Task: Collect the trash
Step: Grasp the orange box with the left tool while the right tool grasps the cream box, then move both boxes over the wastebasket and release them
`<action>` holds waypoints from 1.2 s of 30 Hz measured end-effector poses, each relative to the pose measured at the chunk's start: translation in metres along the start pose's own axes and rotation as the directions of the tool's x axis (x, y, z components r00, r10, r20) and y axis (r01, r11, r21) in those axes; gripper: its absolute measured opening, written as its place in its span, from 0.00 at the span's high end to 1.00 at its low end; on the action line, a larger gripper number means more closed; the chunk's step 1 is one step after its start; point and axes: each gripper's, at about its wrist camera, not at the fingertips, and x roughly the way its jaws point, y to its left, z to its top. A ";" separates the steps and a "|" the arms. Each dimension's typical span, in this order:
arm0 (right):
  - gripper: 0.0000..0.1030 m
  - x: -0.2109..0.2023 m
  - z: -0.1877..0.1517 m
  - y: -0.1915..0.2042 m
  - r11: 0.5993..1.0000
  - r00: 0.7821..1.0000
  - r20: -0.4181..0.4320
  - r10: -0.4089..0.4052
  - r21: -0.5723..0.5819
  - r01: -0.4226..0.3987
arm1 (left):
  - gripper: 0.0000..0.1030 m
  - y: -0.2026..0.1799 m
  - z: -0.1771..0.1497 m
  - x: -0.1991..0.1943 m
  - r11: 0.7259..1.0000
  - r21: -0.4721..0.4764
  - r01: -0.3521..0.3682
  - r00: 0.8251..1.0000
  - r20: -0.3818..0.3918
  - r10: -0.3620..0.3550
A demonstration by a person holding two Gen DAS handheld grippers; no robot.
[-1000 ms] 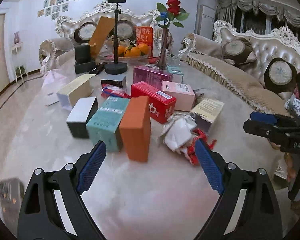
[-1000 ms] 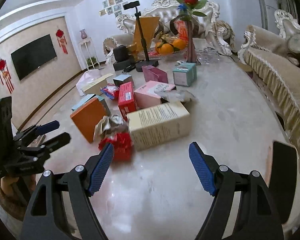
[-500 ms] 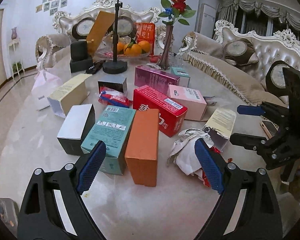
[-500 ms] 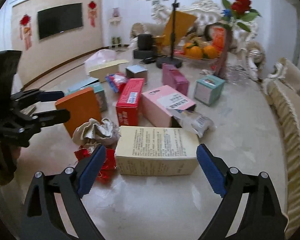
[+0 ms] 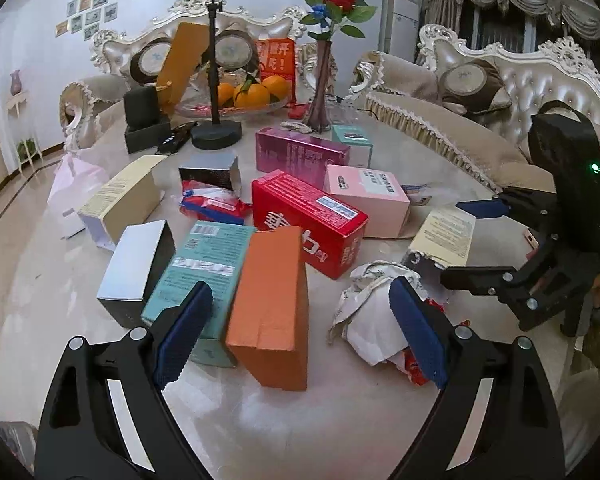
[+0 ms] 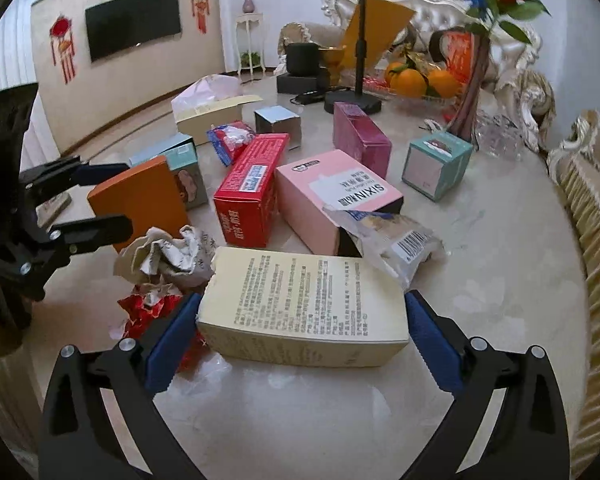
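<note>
Several empty boxes and wrappers litter a marble table (image 5: 300, 420). My right gripper (image 6: 302, 344) has its jaws opening, one pad (image 6: 172, 344) at each end of a cream box (image 6: 304, 304) lying flat; they do not press on it. The same right gripper (image 5: 480, 244) shows at the right of the left wrist view. My left gripper (image 5: 300, 336) is open around the near end of an upright orange box (image 5: 272, 312), apart from it. Crumpled paper (image 5: 376, 308) and a red wrapper (image 6: 148, 308) lie between the two boxes.
Red (image 5: 308, 220), pink (image 5: 366, 196) and teal (image 5: 204, 264) boxes crowd behind. Farther back stand a phone stand (image 5: 216, 136), a rose vase (image 5: 320, 92) and a bowl of oranges (image 5: 252, 96). A sofa (image 5: 460, 128) runs along the right edge.
My right gripper rolled, came forward over the cream box and spread its jaws wider around it. My left gripper came forward, and the orange box now sits between its fingers.
</note>
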 end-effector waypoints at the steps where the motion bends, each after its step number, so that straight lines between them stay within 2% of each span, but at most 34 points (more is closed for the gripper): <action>1: 0.08 0.001 -0.001 -0.002 1.000 1.000 -0.008 0.009 0.013 -0.009 | 0.15 0.000 0.001 0.001 1.000 -0.002 -0.004 1.000 -0.004 0.004; 3: 0.08 0.004 -0.002 -0.002 1.000 1.000 -0.020 0.011 0.019 -0.011 | 0.17 0.000 0.002 0.002 1.000 -0.002 -0.012 1.000 -0.009 0.012; 4: 0.08 0.005 -0.002 -0.002 1.000 1.000 -0.022 0.010 0.019 -0.010 | 0.24 -0.001 0.002 0.002 1.000 0.002 -0.017 1.000 -0.013 0.017; 6: 0.08 0.006 -0.002 -0.002 1.000 1.000 -0.027 0.009 0.019 -0.008 | 0.42 -0.003 0.003 0.003 0.999 0.028 -0.047 0.999 -0.018 0.048; 7: 0.08 0.006 -0.002 -0.003 1.000 1.000 -0.026 0.010 0.021 -0.010 | 0.63 -0.005 0.003 0.003 0.997 0.041 -0.068 0.997 -0.018 0.069; 8: 0.08 0.006 -0.001 -0.003 1.000 1.000 -0.024 0.010 0.025 -0.010 | 0.72 -0.004 0.003 0.003 0.997 0.039 -0.067 0.997 -0.023 0.068; 9: 0.08 0.006 -0.002 -0.004 0.999 1.000 -0.023 0.006 0.032 -0.005 | 0.72 -0.002 0.003 0.004 0.999 0.018 -0.046 0.998 -0.031 0.047; 14: 0.09 0.000 -0.006 -0.005 0.998 1.000 -0.014 0.006 0.069 -0.005 | 0.72 0.000 0.002 0.002 0.998 -0.010 -0.057 0.998 -0.037 0.056; 18: 0.09 -0.014 -0.009 -0.013 0.989 0.999 0.032 0.024 0.147 -0.028 | 0.72 0.000 0.001 -0.005 0.999 -0.027 -0.036 0.999 -0.024 0.035; 23: 0.09 -0.041 -0.017 -0.017 0.976 0.997 0.066 0.034 0.214 -0.048 | 0.72 -0.003 0.003 -0.030 0.999 -0.052 -0.001 1.000 0.016 0.002; 27: 0.09 -0.083 -0.034 -0.005 0.969 0.989 0.142 0.036 0.238 -0.070 | 0.72 -0.016 -0.008 -0.069 0.997 -0.051 0.053 0.997 0.064 -0.049; 32: 0.09 -0.138 -0.080 0.043 0.965 0.976 0.207 0.074 0.232 -0.123 | 0.72 -0.048 -0.053 -0.134 0.992 -0.034 0.118 0.989 0.097 -0.114; 36: 0.09 -0.172 -0.130 0.088 0.955 0.971 0.208 0.115 0.247 -0.166 | 0.72 -0.079 -0.117 -0.175 0.985 -0.040 0.165 0.985 0.051 -0.163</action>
